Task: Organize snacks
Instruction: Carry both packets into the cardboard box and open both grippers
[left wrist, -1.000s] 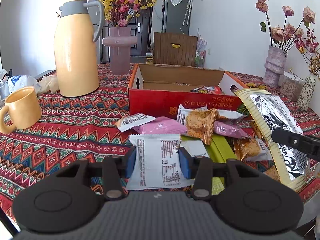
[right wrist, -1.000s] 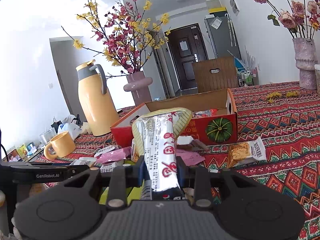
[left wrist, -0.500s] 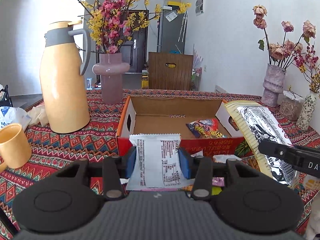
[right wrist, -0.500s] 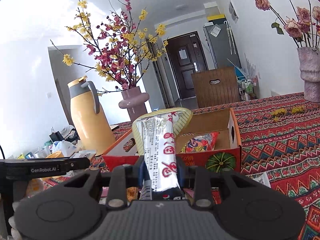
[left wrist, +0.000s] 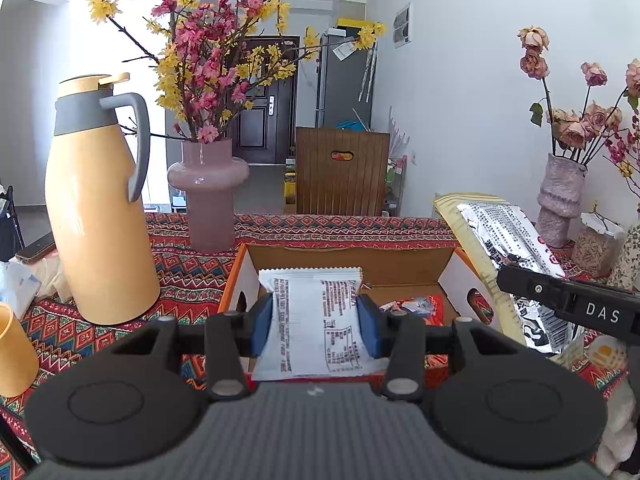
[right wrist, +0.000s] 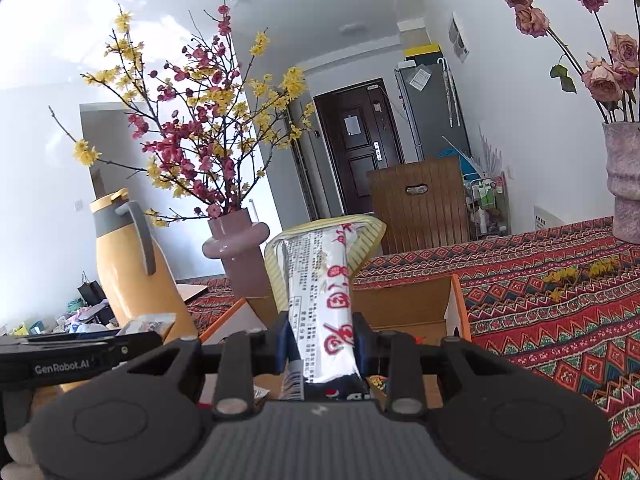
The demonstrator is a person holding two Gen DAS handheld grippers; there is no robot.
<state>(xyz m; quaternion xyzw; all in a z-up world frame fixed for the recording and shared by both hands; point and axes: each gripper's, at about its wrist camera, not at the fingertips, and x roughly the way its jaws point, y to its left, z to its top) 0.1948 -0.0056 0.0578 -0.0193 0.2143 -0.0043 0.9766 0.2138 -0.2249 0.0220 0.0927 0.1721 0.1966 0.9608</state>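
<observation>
Snack packets are clamped for dropping into the cardboard box (left wrist: 404,268) at frame centre: white sachet (left wrist: 320,316) in left gripper (left wrist: 316,322), long silver pack (right wrist: 320,300) in right gripper (right wrist: 322,346).

Each view is taken from just behind a hand-held gripper and faces forward along its fingers, tilted slightly downward over the tabletop (left wrist: 192,276). The left view is set close above the near edge of the open cardboard box (left wrist: 348,258). The right view is placed to its right, angled toward the same box (right wrist: 404,300). Both views share the box, the yellow jug (left wrist: 96,216) (right wrist: 132,264), the pink vase (left wrist: 208,192) (right wrist: 240,252) and the dark door (left wrist: 260,100) (right wrist: 360,144) beyond.
</observation>
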